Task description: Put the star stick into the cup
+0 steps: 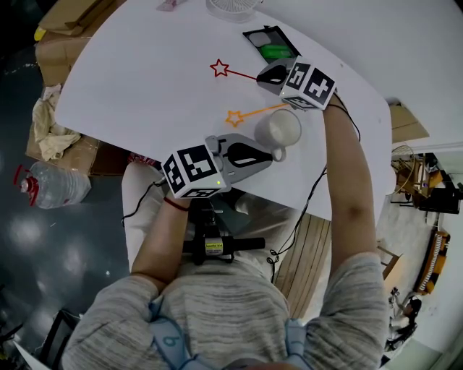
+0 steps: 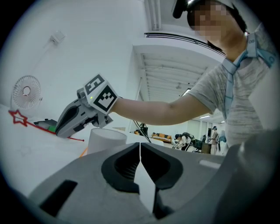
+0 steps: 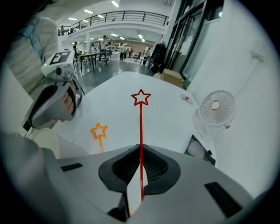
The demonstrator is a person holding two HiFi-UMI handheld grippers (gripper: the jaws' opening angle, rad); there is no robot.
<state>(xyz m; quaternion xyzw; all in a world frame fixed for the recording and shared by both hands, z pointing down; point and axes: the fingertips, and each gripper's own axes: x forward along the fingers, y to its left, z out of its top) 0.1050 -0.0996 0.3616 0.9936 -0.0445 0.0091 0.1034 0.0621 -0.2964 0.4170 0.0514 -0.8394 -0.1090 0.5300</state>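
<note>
Much bare table [image 1: 145, 79] surrounds right tongs [image 3: 140, 173] pinching star stick [image 3: 141, 127].

Big open lab/workshop hall, pretty sure

Mezzanine railing [image 3: 118, 16], strip lights [image 3: 116, 3], workbenches [image 3: 94, 57] with people, cardboard boxes [image 1: 69, 29] by the table.

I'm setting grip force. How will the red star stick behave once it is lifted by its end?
The red star stick looks very thin and long, so it is probably light and springy, its star end apt to droop or wobble. The right gripper clamps only its tail, so it may pivot between the fingers.
</note>
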